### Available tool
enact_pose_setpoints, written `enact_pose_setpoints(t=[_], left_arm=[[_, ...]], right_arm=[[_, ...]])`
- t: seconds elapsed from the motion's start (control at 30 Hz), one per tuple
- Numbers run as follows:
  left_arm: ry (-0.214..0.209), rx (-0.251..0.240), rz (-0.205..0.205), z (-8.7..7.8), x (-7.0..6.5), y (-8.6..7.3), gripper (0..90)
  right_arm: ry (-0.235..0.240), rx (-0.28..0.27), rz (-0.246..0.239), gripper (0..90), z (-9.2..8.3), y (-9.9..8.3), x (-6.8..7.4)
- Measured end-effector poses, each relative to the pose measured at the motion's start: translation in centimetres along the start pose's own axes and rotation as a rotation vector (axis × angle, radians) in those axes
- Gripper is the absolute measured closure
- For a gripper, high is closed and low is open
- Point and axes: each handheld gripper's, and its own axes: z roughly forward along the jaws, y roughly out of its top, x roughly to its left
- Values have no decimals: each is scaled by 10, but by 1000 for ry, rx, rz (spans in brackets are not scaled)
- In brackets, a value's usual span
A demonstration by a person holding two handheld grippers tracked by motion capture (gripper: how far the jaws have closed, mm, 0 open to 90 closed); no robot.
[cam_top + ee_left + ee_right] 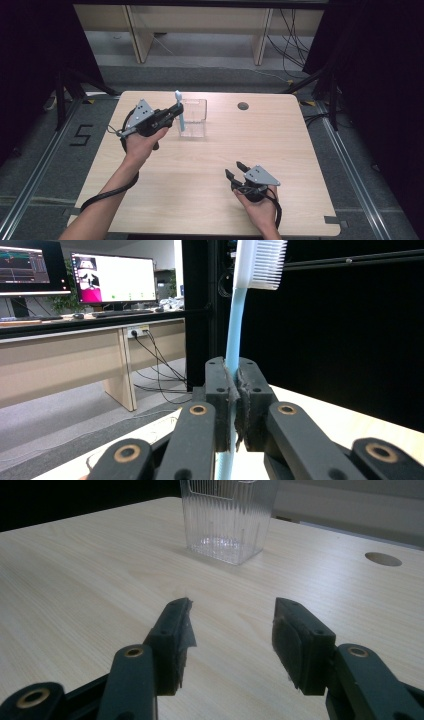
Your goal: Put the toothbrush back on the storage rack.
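Toothbrush held upright beside container

The left claw (176, 108) is clamped on a light-blue plastic toothbrush with white bristles (179, 109), just beside the clear ribbed plastic container (193, 118) on the light wooden bench (200, 170); insertion appears pending. The right claw (235, 169) rests apart, empty.

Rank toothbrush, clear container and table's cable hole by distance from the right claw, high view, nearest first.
1. Clear container: far side of the table, ahead and left of the right claw.
2. Cable hole: near the far edge, almost straight ahead of it.
3. Toothbrush: upright in the left claw, just left of the container.

The first two are close; I can't rank them firmly.
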Motion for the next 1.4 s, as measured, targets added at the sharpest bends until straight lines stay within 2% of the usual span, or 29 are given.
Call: enact_pose_setpoints(t=[0.3, 0.37, 0.47, 0.53, 0.6, 0.63, 0.87, 0.93, 1.03, 1.07, 1.17, 1.33, 1.4], left_arm=[[8, -2, 3, 3, 4, 3, 849], [10, -4, 1, 3, 5, 3, 849], [11, -5, -2, 4, 7, 4, 849], [10, -4, -8, 5, 8, 5, 849], [9, -8, -19, 5, 9, 6, 849], [10, -10, -21, 6, 10, 7, 849], [19, -10, -19, 8, 14, 11, 849], [21, -10, -17, 10, 16, 12, 849], [25, -10, -15, 11, 18, 13, 849], [26, -12, -18, 12, 18, 13, 849], [29, -13, -23, 14, 21, 14, 849], [35, -10, -16, 16, 24, 16, 849], [38, -10, -14, 17, 25, 16, 849]], right_arm=[[-4, -1, -2, 501, 0, 0, 0], [-20, -14, -32, 501, 0, 1, -2], [-9, 2, 9, 501, -1, 0, 0], [-24, -8, -9, 501, 0, 0, -1], [-19, 8, 11, 502, -1, -1, 1], [-17, 2, -2, 502, 0, -1, -1], [-17, -4, -2, 502, 0, -1, -1], [-36, -22, -40, 502, 0, 0, -4], [-30, -11, -27, 502, 0, 0, -3], [-16, -1, -1, 502, 0, -1, -1], [-36, -16, -39, 502, 0, 0, -3], [-27, -16, -25, 502, 0, 0, -3], [-33, -22, -37, 502, 0, 0, -4]])
